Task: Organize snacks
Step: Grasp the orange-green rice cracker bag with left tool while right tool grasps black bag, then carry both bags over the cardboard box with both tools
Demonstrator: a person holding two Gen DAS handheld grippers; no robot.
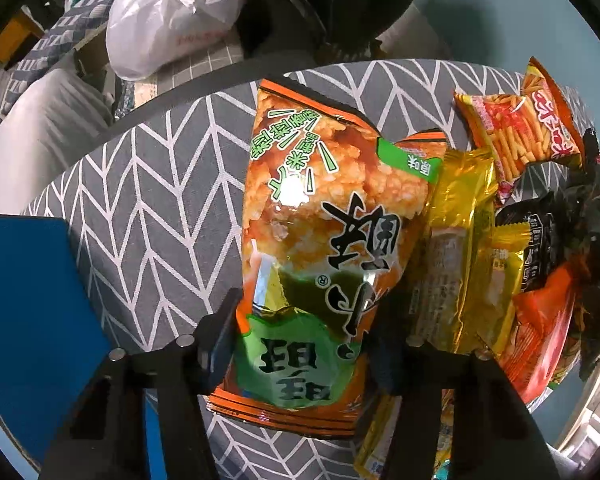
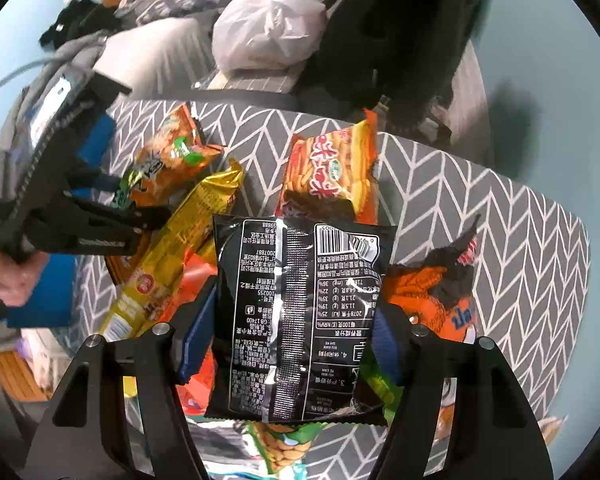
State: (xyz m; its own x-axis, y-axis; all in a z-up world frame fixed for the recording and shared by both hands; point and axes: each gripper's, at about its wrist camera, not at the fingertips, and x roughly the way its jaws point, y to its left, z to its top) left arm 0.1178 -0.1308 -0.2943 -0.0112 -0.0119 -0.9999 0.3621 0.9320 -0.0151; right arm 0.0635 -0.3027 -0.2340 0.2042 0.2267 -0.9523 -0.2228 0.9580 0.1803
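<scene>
Two grippers are mine, one in each hand, and both are down among the snacks on a round table under a grey cloth with white chevrons [image 1: 148, 200].

Through the left wrist camera, my left gripper [image 1: 300, 344] fills the bottom of the frame, its jaws partly closed and pressing on both sides of the orange rice-cracker bag [image 1: 320, 216]. That bag lies flat on the cloth and runs up through the centre of the frame. Just to its right lies a long gold packet [image 1: 456, 240], touching the bag's edge, and beyond it a heap of smaller packets. At the upper right is an orange bag of stick snacks [image 1: 516, 136]. A blue panel [image 1: 28, 304] covers the lower left. A white plastic bag [image 1: 172, 16] sits off the table at the upper left.

Through the right wrist camera, my right gripper [image 2: 292, 344] stands at the bottom, its jaws partly closed against the two sides of a black packet [image 2: 300, 312], back side up with its barcode showing, in the centre of the frame. It rests on top of other packets. Above it lies the bag of stick snacks [image 2: 332, 168]. At the left of the frame I see my left gripper [image 2: 112, 204] on the rice-cracker bag [image 2: 168, 156], with my hand [image 2: 16, 280] at the left edge.
</scene>
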